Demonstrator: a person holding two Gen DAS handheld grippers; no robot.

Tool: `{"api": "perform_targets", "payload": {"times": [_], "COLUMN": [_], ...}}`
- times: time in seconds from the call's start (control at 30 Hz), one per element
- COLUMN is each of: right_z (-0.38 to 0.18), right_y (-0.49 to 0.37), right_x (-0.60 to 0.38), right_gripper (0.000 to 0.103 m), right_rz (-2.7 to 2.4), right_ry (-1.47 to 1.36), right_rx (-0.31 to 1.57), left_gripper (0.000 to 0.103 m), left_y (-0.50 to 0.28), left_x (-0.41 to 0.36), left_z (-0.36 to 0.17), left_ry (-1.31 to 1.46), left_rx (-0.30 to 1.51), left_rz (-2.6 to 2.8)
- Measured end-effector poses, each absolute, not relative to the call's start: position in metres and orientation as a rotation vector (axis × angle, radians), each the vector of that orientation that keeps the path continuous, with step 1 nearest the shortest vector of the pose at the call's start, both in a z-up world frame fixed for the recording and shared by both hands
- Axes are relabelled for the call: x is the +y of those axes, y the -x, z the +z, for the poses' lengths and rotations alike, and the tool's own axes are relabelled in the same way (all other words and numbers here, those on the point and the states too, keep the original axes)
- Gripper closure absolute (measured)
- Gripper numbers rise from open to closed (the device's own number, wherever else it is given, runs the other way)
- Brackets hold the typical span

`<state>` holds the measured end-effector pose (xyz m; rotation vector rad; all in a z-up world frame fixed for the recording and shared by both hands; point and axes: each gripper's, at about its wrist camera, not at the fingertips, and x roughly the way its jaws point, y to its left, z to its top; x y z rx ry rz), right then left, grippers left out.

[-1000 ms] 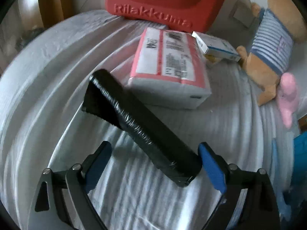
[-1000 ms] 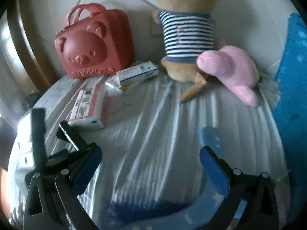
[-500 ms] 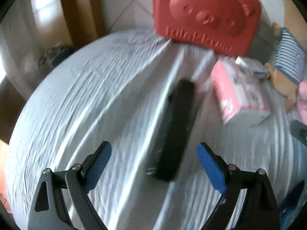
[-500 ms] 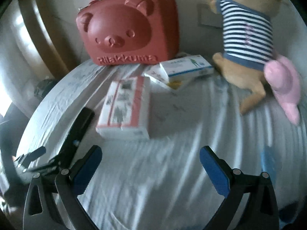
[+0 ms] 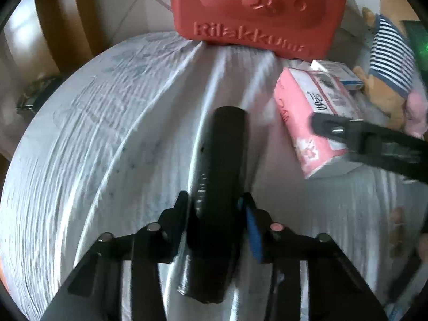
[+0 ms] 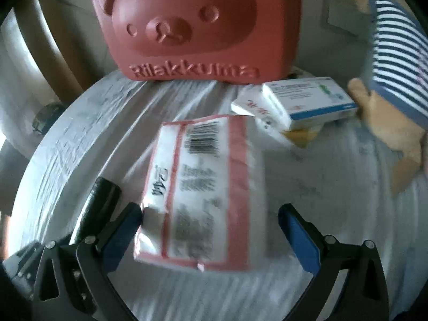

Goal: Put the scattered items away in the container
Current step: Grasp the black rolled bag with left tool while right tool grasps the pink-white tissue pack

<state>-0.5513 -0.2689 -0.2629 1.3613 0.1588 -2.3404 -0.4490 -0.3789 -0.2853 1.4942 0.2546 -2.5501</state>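
Black roll [image 5: 219, 187]: on the bed [image 5: 107, 147], at 6 o'clock from red bear case [image 5: 256, 8]; looks light, slick-wrapped, squashy; grip mid-length.
Left gripper [image 5: 214, 208]: fingers closing around the roll.
Right gripper [image 6: 211, 227]: fingers wide, straddling pink tissue pack [image 6: 203, 187].

Soft daylight comes in left of the red bear case [image 5: 256, 8], leaving the white bed sheet [image 5: 93, 147] pale and streaky. Both views bulge like a fishbowl, with dark corners. The tissue pack [image 6: 203, 187] below the case is smeared by motion blur, and the striped plush toy [image 6: 396, 61] to its right is soft too.
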Motion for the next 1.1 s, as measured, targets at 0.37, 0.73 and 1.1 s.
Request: {"api": "perform_targets", "payload": {"times": [0.37, 0.73, 1.1], "right_z": [-0.284, -0.223, -0.212], "right_y": [0.546, 0.494, 0.467], "right_x": [-0.275, -0.222, -0.201], "right_gripper": [0.012, 0.014, 0.014], "right_rz": [-2.313, -2.312, -2.301], "right_ry": [-1.387, -1.279, -1.289], "right_rx": [0.289, 0.164, 0.136], "left_gripper": [0.068, 0.082, 0.077], "left_y": [0.458, 0.411, 0.413], "left_x": [-0.377, -0.362, -0.369], "left_z": [-0.283, -0.205, -0.225], "left_ry": [-1.485, -1.319, -1.448], "left_rx": [0.289, 0.309, 0.218], "left_rz": [-2.552, -2.657, -2.594]}}
